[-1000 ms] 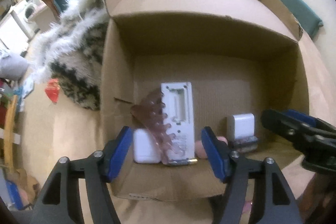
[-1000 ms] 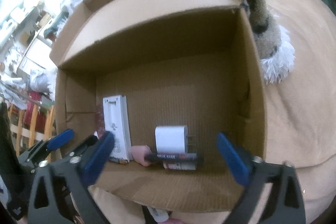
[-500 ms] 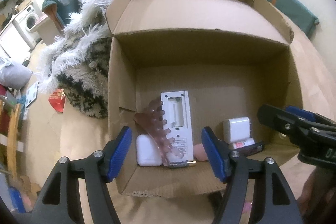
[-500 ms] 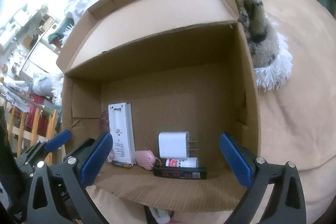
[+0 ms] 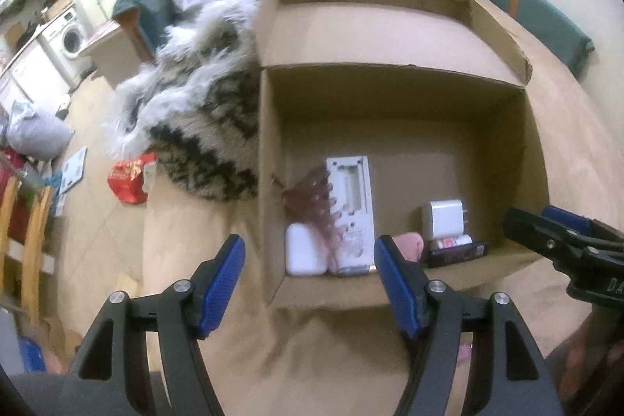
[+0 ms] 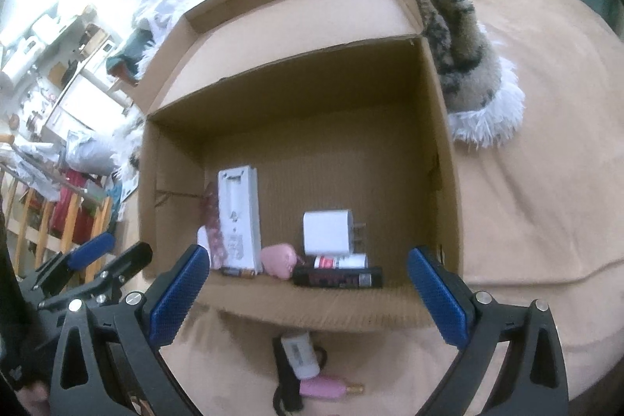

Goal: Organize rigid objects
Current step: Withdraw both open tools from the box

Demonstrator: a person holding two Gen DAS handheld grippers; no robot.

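1. Cardboard box (image 6: 444,158) is the landmark: it sits open-topped on a tan cover (image 6: 538,221), and the sorted items line up along its near wall.
2. Inside, from its left corner: a white case (image 5: 305,254), a brownish hair claw (image 5: 312,205), a long white device (image 6: 238,217) lying with its long axis running from near wall to far wall, a pink piece (image 6: 277,259), a white charger (image 6: 325,232), a small tube (image 6: 339,262) and a black bar (image 6: 337,277) lying along the near wall.
3. Outside the box, just below its near wall, lie things not yet sorted: a white-and-black item (image 6: 298,357) and a pink connector (image 6: 323,388) with a brass tip, its long axis running left to right.
4. Right gripper (image 6: 308,295) is released, jaws wide apart with nothing between them; the loose pieces lie directly below and between its fingers, so this hand looks nearer to them.
5. Left gripper (image 5: 310,285) is also released and empty, hanging over the box's near left corner.
6. Writing: red print on the tube and pale print on the black bar are too blurred to read; the letters "DA" show on the right gripper's body in the left wrist view.
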